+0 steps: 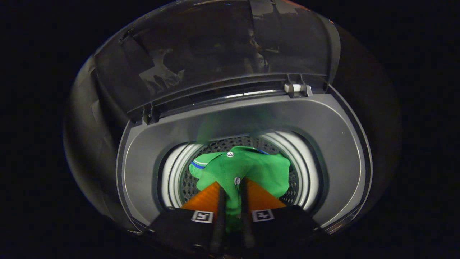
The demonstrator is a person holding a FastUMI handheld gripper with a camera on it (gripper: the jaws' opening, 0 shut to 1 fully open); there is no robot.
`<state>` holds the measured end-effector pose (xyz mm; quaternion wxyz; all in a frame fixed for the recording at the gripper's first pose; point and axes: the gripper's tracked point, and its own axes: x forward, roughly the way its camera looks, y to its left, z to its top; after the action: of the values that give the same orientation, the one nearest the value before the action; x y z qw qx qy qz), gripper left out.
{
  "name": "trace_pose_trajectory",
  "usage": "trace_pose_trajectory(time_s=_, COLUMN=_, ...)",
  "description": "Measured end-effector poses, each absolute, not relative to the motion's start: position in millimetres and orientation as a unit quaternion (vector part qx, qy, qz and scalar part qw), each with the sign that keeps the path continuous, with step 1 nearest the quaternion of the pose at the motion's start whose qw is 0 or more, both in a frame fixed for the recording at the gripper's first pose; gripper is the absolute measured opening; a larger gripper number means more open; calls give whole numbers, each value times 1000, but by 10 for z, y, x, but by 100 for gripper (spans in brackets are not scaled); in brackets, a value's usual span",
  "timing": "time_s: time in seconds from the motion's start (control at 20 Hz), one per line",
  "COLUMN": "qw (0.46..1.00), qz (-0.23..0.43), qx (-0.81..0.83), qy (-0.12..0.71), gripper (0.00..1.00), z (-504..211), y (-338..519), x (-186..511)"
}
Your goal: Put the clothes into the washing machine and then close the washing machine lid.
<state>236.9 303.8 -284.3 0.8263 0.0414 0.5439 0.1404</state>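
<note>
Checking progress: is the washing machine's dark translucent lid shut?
No, the dark translucent lid stands raised behind the drum, while the gripper pinches the green shirt.

Dark cloth wall [83, 122] alongside.

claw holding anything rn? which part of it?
Yes: claw is shut on the green shirt, pinching a fold near its buttoned placket, over the washer drum.

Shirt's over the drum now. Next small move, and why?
Probably open the claw and let go. Both fingers pinch the green shirt, which hangs inside the drum opening, below the washer's rim. The lid stands open behind, so closing it comes after release.
</note>
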Motion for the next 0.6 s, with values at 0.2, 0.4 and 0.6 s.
trace_pose_trajectory(time_s=0.2, qw=824, qz=142, qx=31, qy=547, gripper=78, z=-2826, y=3009, x=2317)
trace_pose_trajectory(time_s=0.4, qw=824, qz=135, qx=25, qy=550, gripper=99, z=-2845, y=2942, x=2275)
trace_pose_trajectory(time_s=0.6, qw=829, qz=136, qx=22, qy=542, gripper=99, z=-2799, y=2925, x=2292)
